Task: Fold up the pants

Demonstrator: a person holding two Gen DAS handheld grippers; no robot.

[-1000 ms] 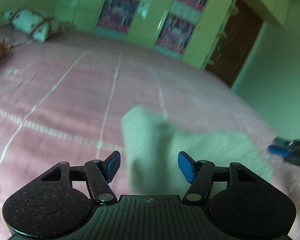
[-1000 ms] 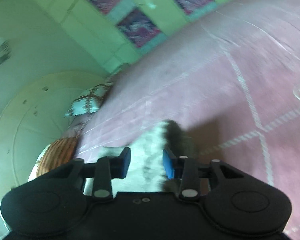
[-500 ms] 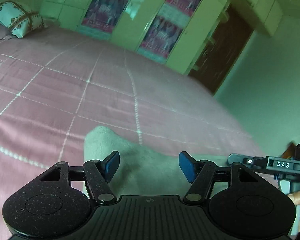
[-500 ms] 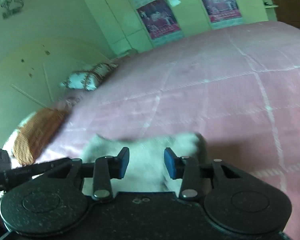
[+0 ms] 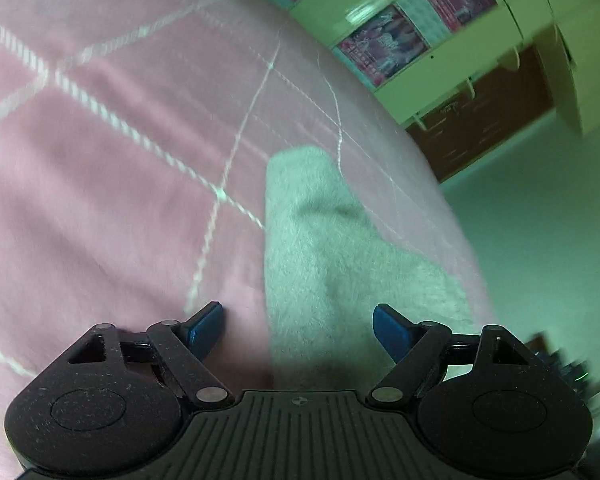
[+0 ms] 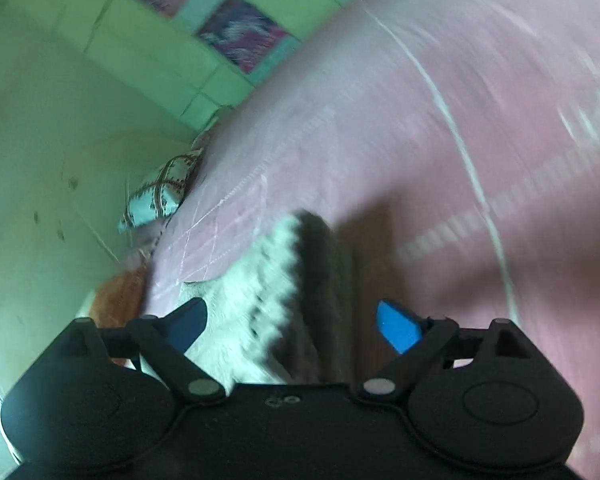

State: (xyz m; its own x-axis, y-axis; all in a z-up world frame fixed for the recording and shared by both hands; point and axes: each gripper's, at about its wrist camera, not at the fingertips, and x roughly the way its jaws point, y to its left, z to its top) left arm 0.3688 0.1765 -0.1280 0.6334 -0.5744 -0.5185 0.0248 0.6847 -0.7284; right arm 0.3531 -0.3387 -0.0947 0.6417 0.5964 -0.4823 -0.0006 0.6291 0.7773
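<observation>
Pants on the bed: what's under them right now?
The pale fuzzy pants lie on the pink quilted bedspread, which shows all around them. Whether another cloth layer is folded beneath cannot be seen; the top surface covers it.

Left gripper (image 5: 298,326) jaws opening, pale fuzzy pants (image 5: 320,248) between them on pink bedspread (image 5: 100,184).

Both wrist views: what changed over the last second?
The left gripper and the right gripper both stand wider than a second ago, and their jaws are opening. Both views have rolled and dropped closer to the pale fuzzy pants. The cloth lies between each pair of pads, but neither pair presses on it. The pants remain on the pink bedspread.
</observation>
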